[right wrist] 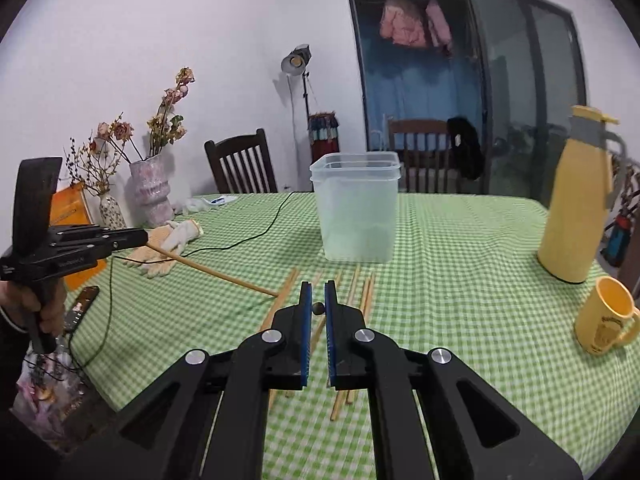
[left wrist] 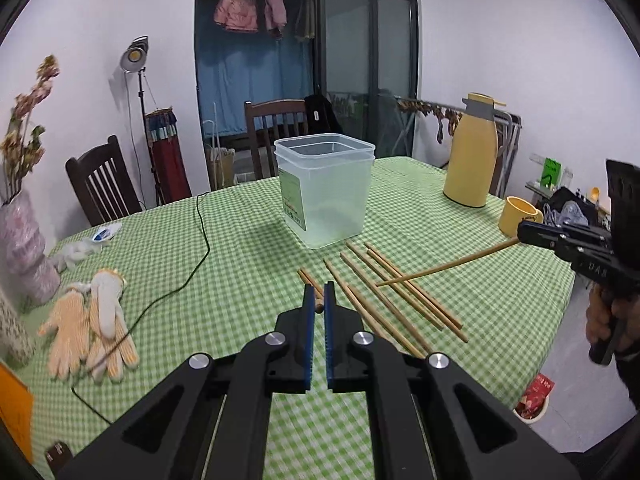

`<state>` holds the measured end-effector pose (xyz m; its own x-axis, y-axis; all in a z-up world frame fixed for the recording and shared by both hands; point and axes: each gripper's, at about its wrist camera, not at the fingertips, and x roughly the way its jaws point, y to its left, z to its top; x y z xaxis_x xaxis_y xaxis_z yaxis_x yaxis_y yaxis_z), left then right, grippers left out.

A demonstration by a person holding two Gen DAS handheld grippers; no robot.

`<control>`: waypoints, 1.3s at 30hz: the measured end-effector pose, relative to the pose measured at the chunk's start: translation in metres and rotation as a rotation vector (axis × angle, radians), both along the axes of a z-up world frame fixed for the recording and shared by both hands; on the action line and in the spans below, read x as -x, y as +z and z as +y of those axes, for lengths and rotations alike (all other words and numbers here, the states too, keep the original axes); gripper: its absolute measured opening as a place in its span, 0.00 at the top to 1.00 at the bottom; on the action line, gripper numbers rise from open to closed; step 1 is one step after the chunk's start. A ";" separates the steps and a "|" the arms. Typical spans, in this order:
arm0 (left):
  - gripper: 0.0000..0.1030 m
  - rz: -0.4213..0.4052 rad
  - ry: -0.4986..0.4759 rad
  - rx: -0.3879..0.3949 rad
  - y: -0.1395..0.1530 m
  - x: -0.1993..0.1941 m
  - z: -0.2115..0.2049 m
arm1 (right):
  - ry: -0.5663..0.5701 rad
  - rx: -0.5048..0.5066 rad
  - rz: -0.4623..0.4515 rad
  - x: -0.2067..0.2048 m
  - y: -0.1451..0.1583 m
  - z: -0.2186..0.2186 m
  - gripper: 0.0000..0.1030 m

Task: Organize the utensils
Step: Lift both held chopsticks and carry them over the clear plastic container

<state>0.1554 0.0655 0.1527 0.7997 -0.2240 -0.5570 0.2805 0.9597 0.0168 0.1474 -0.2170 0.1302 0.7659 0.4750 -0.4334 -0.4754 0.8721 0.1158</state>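
Several wooden chopsticks (left wrist: pixel 400 292) lie on the green checked tablecloth in front of a clear plastic container (left wrist: pixel 326 188), also in the right wrist view (right wrist: pixel 356 208). My left gripper (left wrist: pixel 319 308) is shut on one chopstick, seen end-on between the blue pads; from the right wrist view it (right wrist: pixel 140 238) holds that chopstick (right wrist: pixel 224 274) slanting down to the pile. My right gripper (right wrist: pixel 318 308) is shut on another chopstick, its round end between the pads; from the left wrist view it (left wrist: pixel 520 236) holds that chopstick (left wrist: pixel 444 266) slanting down to the pile.
A yellow thermos (left wrist: pixel 472 152) and yellow mug (left wrist: pixel 518 216) stand at the right. Work gloves (left wrist: pixel 92 320), a black cable (left wrist: pixel 200 248) and flower vases (right wrist: pixel 150 188) are at the left. A phone (right wrist: pixel 82 306) lies near the table edge. Chairs stand behind the table.
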 end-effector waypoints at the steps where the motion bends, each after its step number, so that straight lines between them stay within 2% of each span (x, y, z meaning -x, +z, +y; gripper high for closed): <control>1: 0.99 0.008 -0.006 -0.005 0.003 -0.005 0.000 | 0.011 -0.001 0.016 -0.006 0.004 0.000 0.94; 9: 0.98 0.058 -0.076 -0.038 0.040 -0.055 -0.008 | 0.077 0.010 0.086 -0.049 0.034 0.003 0.94; 19: 0.98 0.154 -0.131 -0.034 0.064 -0.132 -0.009 | 0.184 0.046 0.294 -0.133 0.062 0.020 0.94; 24: 0.98 0.207 -0.154 -0.039 0.069 -0.170 -0.008 | 0.203 0.112 0.362 -0.173 0.077 0.031 0.94; 30: 0.98 0.210 -0.178 -0.037 0.068 -0.193 -0.008 | 0.199 0.218 0.342 -0.193 0.097 0.050 0.94; 39: 0.98 0.212 -0.178 -0.008 0.072 -0.208 0.000 | 0.215 0.266 0.355 -0.213 0.092 0.066 0.94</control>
<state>0.3631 0.0652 0.2248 0.6133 -0.3456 -0.7102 0.4426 0.8951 -0.0534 0.3605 -0.1508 0.2217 0.4457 0.4437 -0.7775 -0.6193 0.7799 0.0901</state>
